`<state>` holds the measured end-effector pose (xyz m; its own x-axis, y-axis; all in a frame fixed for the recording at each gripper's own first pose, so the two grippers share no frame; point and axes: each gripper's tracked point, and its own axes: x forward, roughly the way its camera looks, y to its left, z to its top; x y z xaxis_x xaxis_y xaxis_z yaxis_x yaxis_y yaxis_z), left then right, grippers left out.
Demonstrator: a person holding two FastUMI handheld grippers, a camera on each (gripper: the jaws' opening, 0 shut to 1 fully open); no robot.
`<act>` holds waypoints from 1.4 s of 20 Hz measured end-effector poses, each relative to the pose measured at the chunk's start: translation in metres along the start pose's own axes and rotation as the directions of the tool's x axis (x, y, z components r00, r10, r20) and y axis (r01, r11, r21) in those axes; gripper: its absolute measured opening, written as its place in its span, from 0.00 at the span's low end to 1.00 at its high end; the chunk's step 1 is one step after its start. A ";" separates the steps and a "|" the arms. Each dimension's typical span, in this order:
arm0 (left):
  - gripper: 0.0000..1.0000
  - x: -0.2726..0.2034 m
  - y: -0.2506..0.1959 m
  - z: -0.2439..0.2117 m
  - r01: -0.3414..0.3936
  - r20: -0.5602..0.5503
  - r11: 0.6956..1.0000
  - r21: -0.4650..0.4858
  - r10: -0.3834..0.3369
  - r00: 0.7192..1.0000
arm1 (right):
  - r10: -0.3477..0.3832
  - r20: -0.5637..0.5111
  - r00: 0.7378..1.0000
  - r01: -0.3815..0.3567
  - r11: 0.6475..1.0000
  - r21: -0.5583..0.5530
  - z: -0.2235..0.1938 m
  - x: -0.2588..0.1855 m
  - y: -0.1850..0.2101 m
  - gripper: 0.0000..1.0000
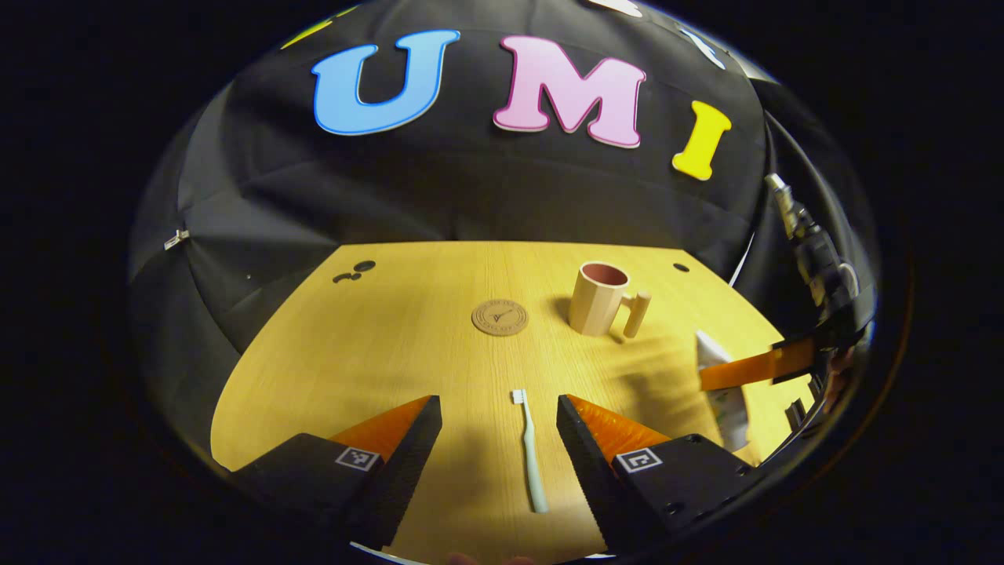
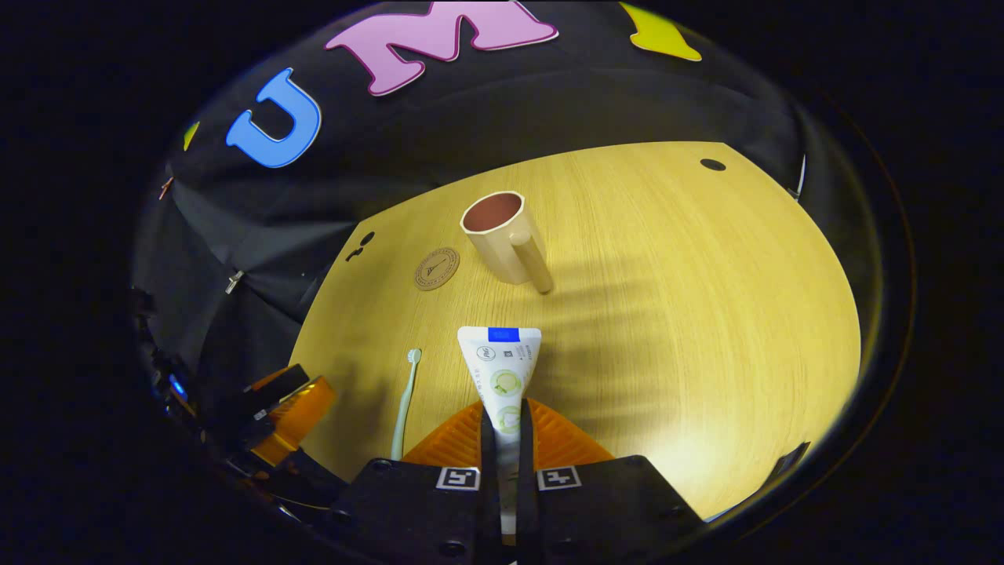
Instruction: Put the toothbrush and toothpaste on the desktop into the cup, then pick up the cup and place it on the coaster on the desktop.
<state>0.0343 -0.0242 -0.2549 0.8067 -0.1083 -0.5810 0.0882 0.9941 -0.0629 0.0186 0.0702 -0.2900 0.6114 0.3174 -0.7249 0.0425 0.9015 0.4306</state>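
Toothpaste tube [image 2: 502, 369] sits pinched flat between our right gripper's [image 2: 503, 428] fingers, its crimped tail pointing ahead toward the cup [image 2: 504, 235], a hold that should let it drop in lengthwise. We judge the tube is lifted off the desktop [image 2: 690, 314], though contact is hard to tell. Our left gripper [image 1: 499, 428] hangs spread wide over the toothbrush [image 1: 529, 451], which lies flat between its fingers, bristles toward the far side, untouched. The cup stands upright and empty just right of the coaster [image 1: 500, 317], handle facing us.
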 end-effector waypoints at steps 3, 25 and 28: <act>0.94 0.026 -0.007 -0.027 0.011 -0.093 1.000 -0.001 -0.011 0.996 | -0.010 0.023 1.000 0.010 1.000 0.018 0.003 -0.018 -0.011 0.11; 0.07 0.074 -0.018 -0.076 0.054 -0.281 0.996 0.071 -0.032 0.959 | -0.043 0.048 0.998 0.035 0.988 0.150 -0.015 -0.051 -0.071 0.12; 0.06 0.072 -0.018 -0.069 0.082 -0.263 0.996 0.040 -0.068 0.962 | -0.013 0.084 0.996 -0.001 0.987 0.159 -0.005 -0.054 -0.069 0.12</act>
<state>0.0508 -0.0500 -0.3513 0.6162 -0.1721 -0.7685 0.1773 0.9811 -0.0776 -0.0215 -0.0080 -0.2833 0.6753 0.2800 -0.6824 0.1670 0.8431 0.5112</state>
